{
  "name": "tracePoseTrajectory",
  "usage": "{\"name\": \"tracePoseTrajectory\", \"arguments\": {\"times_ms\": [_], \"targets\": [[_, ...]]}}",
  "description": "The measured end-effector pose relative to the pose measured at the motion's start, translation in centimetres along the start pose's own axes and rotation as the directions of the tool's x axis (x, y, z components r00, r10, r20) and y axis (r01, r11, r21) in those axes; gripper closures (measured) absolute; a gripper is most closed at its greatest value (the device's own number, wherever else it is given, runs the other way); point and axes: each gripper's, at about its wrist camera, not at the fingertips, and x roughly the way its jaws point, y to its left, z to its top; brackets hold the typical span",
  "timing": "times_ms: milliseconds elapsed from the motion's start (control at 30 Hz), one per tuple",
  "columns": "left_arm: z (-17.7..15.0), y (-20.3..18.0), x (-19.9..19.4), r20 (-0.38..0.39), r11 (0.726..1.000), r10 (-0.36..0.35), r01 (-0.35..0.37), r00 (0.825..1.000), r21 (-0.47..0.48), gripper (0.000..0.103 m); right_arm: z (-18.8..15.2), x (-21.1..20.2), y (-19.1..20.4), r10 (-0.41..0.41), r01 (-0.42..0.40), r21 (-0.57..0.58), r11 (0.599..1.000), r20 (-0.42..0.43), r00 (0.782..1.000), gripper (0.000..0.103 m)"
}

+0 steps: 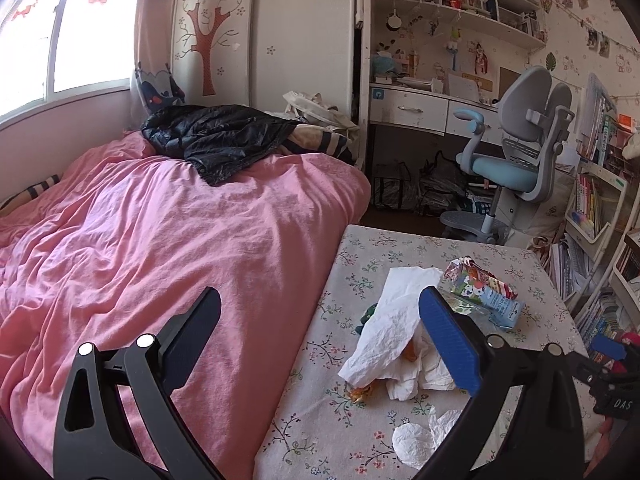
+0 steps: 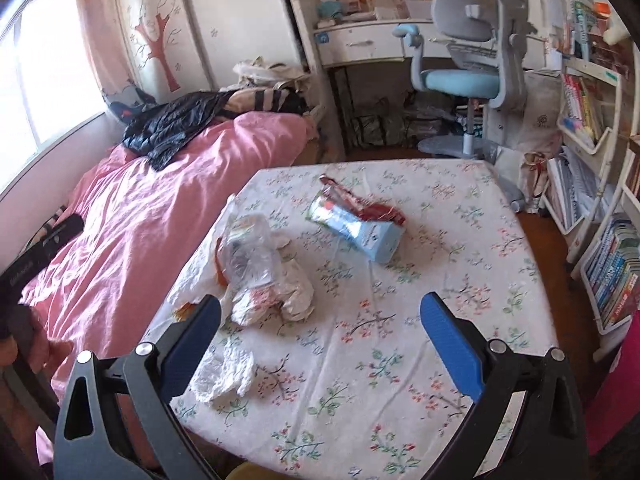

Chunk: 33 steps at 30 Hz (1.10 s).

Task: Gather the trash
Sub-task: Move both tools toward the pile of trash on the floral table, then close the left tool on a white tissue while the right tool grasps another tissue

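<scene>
Trash lies on a table with a floral cloth [image 2: 400,340] [image 1: 360,248]. A crushed blue carton [image 2: 356,220] [image 1: 484,288] lies near the middle. A clear plastic bag with crumpled white paper [image 2: 260,268] lies to its left; in the left wrist view it shows as white tissue [image 1: 392,328] with orange scraps. A small crumpled tissue [image 2: 226,372] [image 1: 416,436] lies near the front edge. My left gripper [image 1: 320,324] is open and empty over the table's left edge. My right gripper [image 2: 320,328] is open and empty above the cloth.
A bed with a pink cover [image 1: 160,240] and a black jacket [image 1: 216,136] adjoins the table's left side. A grey and blue desk chair [image 2: 468,64] and a desk stand behind. Bookshelves [image 2: 600,240] line the right.
</scene>
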Motion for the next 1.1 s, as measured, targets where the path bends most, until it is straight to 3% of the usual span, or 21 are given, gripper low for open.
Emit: {"name": "tracePoseTrajectory", "arguments": {"times_ms": [200,467,633,733,900,1100], "targets": [[0.1,2.6,0.8,-0.025,0.998,0.024,-0.026,0.999,-0.057,0.007,-1.7,2.8,4.0,0.041,-0.054,-0.110,0.992,-0.113,0.993,0.007],[-0.5,3.6,2.3,-0.081,0.997,0.056,-0.059,0.995,-0.039,0.007,-5.1,7.3,8.0,0.080,-0.143,-0.202,0.969,-0.291,0.954,0.007],[-1.5,2.3,4.4,-0.122,1.000,0.001,-0.001,0.993,0.003,0.007,-6.3,9.0,8.4,0.076,-0.157,-0.208,0.965,-0.351,0.933,0.008],[-2.5,0.3,6.6,-0.180,0.996,-0.042,0.056,0.983,0.075,0.007,-6.6,9.7,7.9,0.088,-0.172,-0.193,0.966,-0.379,0.921,0.021],[-3.6,-3.5,9.9,-0.189,0.969,-0.017,0.063,0.982,0.241,0.007,-6.5,9.4,7.2,0.088,-0.178,-0.213,0.961,-0.373,0.924,0.040],[-4.4,-6.6,13.7,-0.239,0.937,-0.049,0.128,0.970,0.324,0.007,-5.9,9.0,4.9,0.135,-0.212,-0.163,0.964,-0.389,0.912,0.063]]}}
